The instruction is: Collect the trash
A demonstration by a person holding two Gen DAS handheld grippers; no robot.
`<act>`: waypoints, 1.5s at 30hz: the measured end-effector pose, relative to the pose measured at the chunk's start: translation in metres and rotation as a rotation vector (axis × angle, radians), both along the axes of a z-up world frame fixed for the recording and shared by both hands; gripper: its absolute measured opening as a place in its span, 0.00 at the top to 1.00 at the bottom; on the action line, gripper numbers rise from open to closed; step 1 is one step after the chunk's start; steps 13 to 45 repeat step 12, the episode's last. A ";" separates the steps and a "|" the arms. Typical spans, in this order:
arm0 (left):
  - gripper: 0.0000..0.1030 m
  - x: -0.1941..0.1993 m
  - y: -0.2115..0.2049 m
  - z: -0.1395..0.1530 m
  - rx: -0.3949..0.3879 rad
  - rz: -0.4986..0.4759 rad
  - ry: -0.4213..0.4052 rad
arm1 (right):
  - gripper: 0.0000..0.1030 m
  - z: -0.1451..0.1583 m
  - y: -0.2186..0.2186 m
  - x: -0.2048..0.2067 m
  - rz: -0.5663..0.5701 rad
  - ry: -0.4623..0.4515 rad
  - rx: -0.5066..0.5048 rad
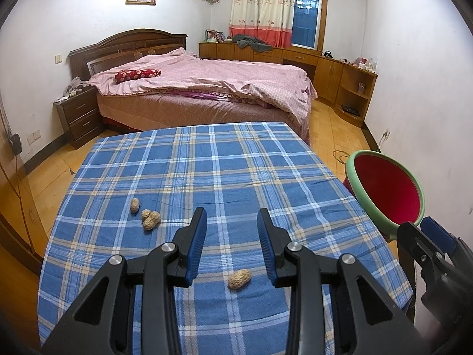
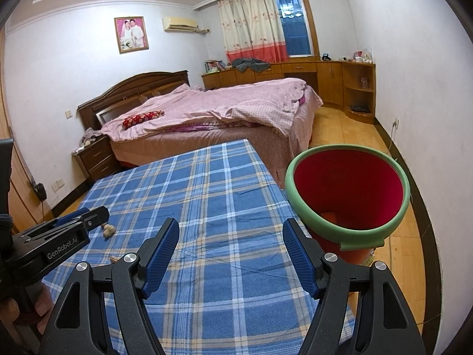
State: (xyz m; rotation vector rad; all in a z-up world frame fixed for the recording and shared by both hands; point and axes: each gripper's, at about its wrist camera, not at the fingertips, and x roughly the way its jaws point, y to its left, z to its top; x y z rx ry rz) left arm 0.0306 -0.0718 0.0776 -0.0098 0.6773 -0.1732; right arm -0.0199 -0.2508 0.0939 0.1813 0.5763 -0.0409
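Collecting peanut shells from the checked table, still near the start.
Four peanuts lay on the blue plaid tablecloth (image 1: 207,159): the nearest peanut (image 1: 239,278) between the released, empty left gripper (image 1: 232,217), three (image 1: 146,211) farther left. The red bin (image 2: 348,189) at the right edge looked almost empty; the right gripper (image 2: 230,230) was open too.

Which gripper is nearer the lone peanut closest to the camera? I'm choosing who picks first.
Left. The left gripper hangs open directly over the lone peanut; the right gripper, also open, hovers farther right, beside the red bin.
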 end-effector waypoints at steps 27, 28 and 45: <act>0.66 -0.001 -0.007 0.000 0.009 -0.009 -0.001 | 0.28 0.008 0.001 0.004 -0.006 0.000 0.009; 0.66 -0.001 -0.007 0.000 0.009 -0.009 -0.001 | 0.28 0.008 0.001 0.004 -0.006 0.000 0.009; 0.66 -0.001 -0.007 0.000 0.009 -0.009 -0.001 | 0.28 0.008 0.001 0.004 -0.006 0.000 0.009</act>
